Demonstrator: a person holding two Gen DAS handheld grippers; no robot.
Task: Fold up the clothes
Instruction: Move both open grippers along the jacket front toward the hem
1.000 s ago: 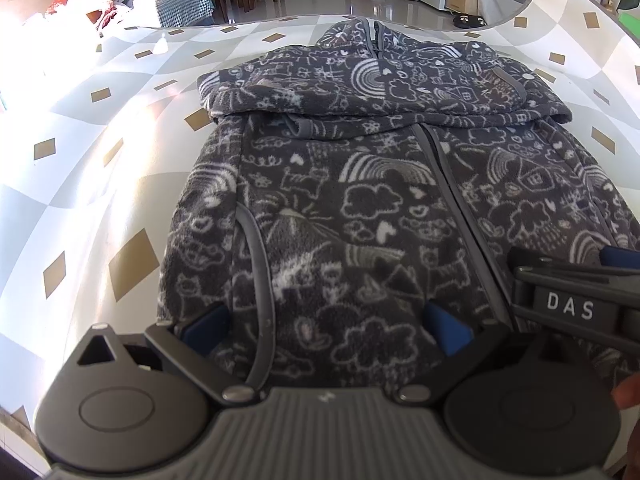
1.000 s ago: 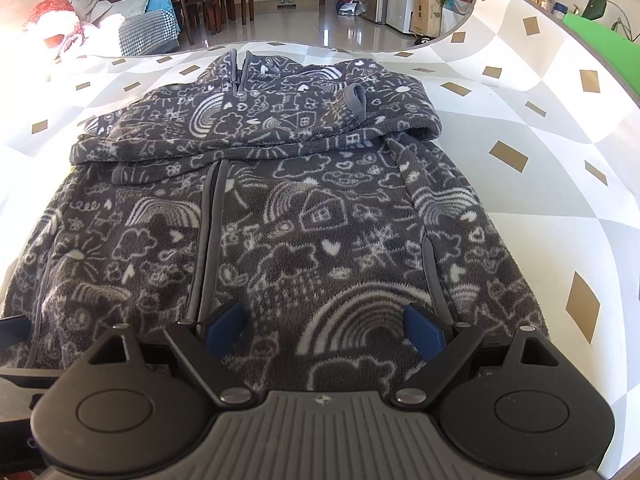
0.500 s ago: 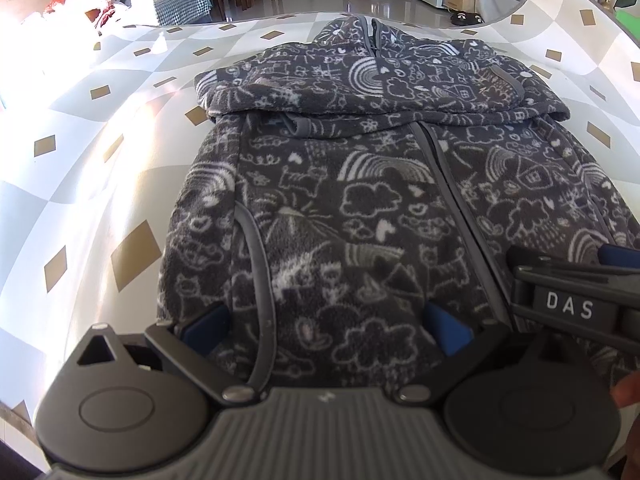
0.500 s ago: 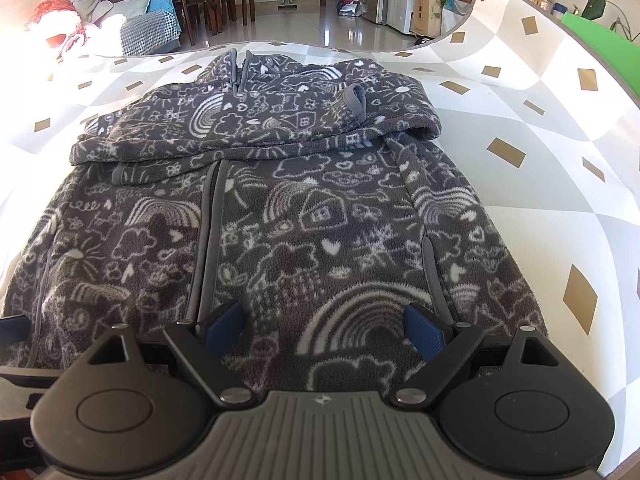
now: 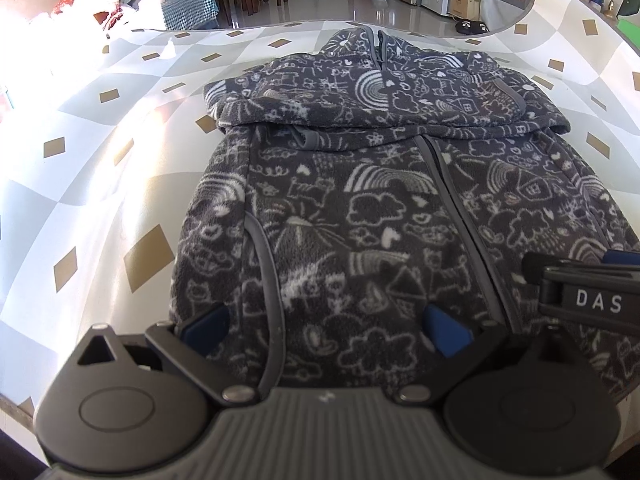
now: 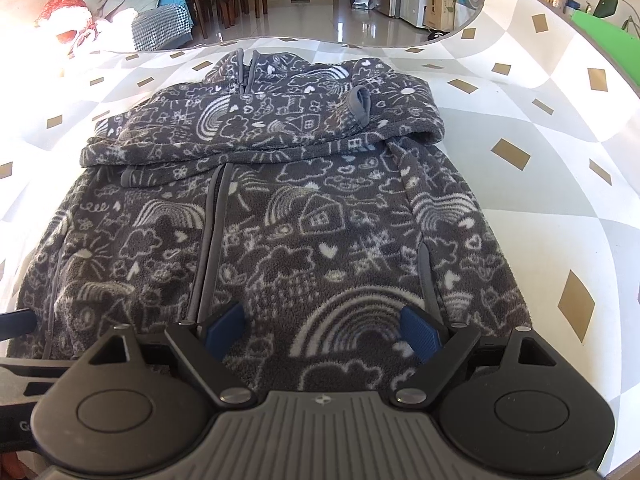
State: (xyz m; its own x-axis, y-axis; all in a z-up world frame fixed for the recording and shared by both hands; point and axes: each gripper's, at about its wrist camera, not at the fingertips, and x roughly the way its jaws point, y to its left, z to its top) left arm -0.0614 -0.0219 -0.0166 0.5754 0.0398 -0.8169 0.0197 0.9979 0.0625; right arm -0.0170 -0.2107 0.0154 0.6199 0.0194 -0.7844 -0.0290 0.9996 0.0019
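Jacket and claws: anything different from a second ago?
Almost nothing. In the left wrist view the jacket drifted very slightly, so the left claw barely shifted. Nothing was gripped or released: both the left and the right claw stay open over the hem, and the jacket lies flat on the table, sleeves folded in.

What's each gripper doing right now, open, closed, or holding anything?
Left gripper: open, holding nothing, over the near hem of the fleece jacket.
Right gripper: open, holding nothing, over the same hem.

Grey jacket point(image 5: 400, 208) – white doodles (tablecloth point(image 5: 100, 168) checked).
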